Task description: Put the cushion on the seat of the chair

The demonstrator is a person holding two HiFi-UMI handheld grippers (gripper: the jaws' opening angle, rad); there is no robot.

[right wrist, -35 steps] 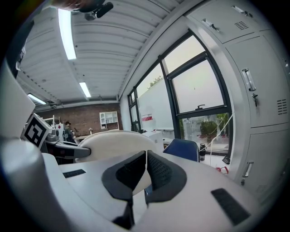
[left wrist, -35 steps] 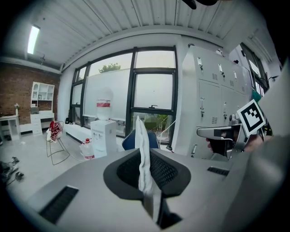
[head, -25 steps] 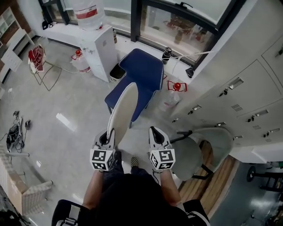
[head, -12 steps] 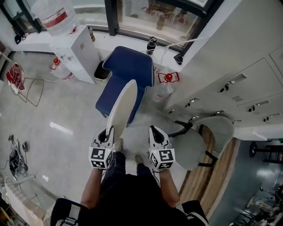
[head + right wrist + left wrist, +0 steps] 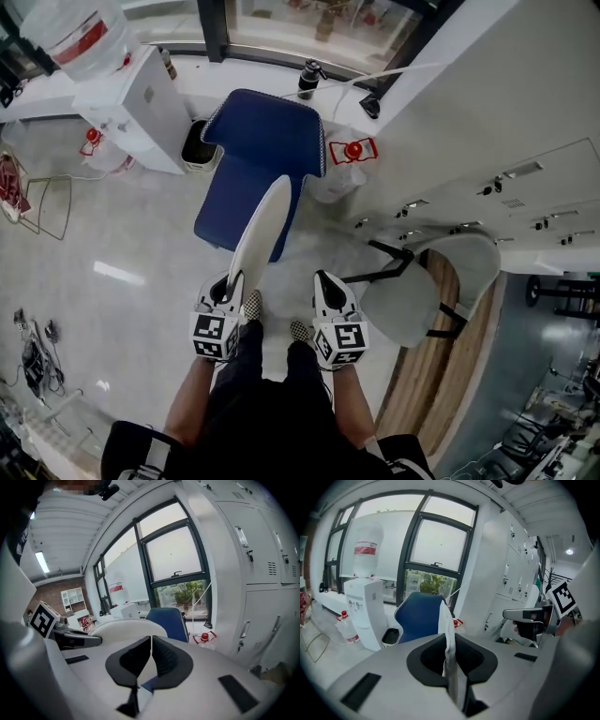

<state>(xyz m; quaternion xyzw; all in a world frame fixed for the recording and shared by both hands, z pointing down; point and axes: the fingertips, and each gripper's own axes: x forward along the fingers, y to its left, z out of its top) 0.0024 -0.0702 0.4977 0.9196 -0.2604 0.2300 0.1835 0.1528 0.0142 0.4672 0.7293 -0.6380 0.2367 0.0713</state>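
Observation:
The blue chair (image 5: 253, 178) stands ahead by the window, its seat bare. A thin white cushion (image 5: 261, 230) is held on edge, reaching out over the front of that seat. My left gripper (image 5: 228, 281) is shut on the cushion's near rim; in the left gripper view the cushion (image 5: 447, 634) runs up between the closed jaws of the left gripper (image 5: 450, 656), with the chair (image 5: 419, 618) behind. My right gripper (image 5: 322, 279) hangs beside it with nothing in it; its own view shows the right gripper (image 5: 151, 654) with pads together, the cushion (image 5: 126, 627) to its left.
A white water dispenser (image 5: 141, 94) and a black bin (image 5: 199, 145) stand left of the blue chair. A red object (image 5: 352, 150) lies on the floor to the chair's right. A pale grey chair (image 5: 422, 291) and white lockers (image 5: 506, 197) line the right side.
The person has stepped toward the blue chair, which now lies nearer and lower in the head view. Both grippers came forward with the cushion still gripped in the left.

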